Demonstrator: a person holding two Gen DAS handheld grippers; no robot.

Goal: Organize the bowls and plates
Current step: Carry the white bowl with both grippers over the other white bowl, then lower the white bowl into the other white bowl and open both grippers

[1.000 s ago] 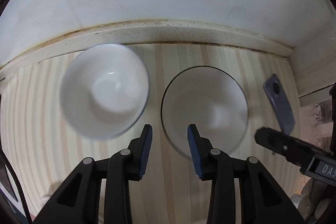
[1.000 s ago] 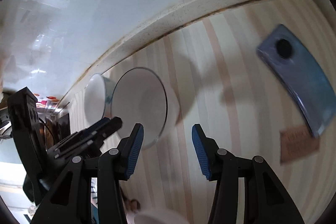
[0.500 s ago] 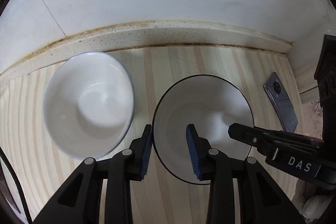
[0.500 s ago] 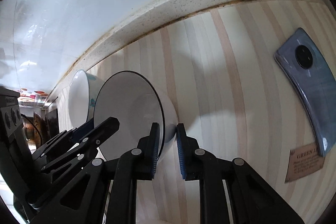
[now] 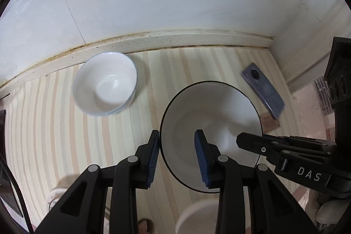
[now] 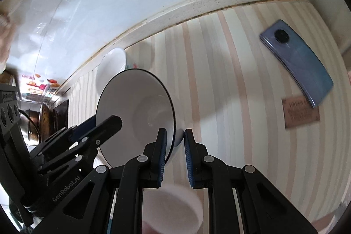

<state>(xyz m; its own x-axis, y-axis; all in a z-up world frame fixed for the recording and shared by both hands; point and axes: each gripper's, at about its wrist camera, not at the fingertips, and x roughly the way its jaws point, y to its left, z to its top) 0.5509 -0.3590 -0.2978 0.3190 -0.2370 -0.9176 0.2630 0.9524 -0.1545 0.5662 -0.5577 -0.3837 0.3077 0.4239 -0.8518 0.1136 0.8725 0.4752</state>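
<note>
Black-rimmed bowl (image 5: 219, 115) is up off the striped counter (image 5: 54, 124), mouth facing up and tipped a little toward the left-wrist cam; round, so no real long axis. In the right-wrist view the same bowl (image 6: 136, 106) shows its inside, tilted, rim edge-on by the pads.

Right gripper (image 6: 174, 154) comes in low from the bowl's right side — its blue pads pressed in on the rim, one inside, one outside against the wall. It's pinching the bowl.

Left gripper (image 5: 177, 157) sits at the bowl's near-left edge, fingers spread wide: left pad just outside the rim, close or touching (can't tell), right pad over the bowl's interior w/ no clear contact. Not clamped.

From the left-wrist cam the right gripper reaches across from the right, its tip at the bowl's right rim.

Second white bowl (image 5: 105, 83) w/ pale blue rim stands upright on the counter, back-left, near the speckled backsplash ledge (image 5: 153, 41), well apart from the held one. Grey-blue phone (image 6: 296, 63) lies flat camera-side up at right, a brown card (image 6: 301, 112) just beside it. Blurry white cup rim (image 6: 173, 207) right below the right gripper — another white shape (image 5: 197, 218) low in the left view, too blurred to name.
</note>
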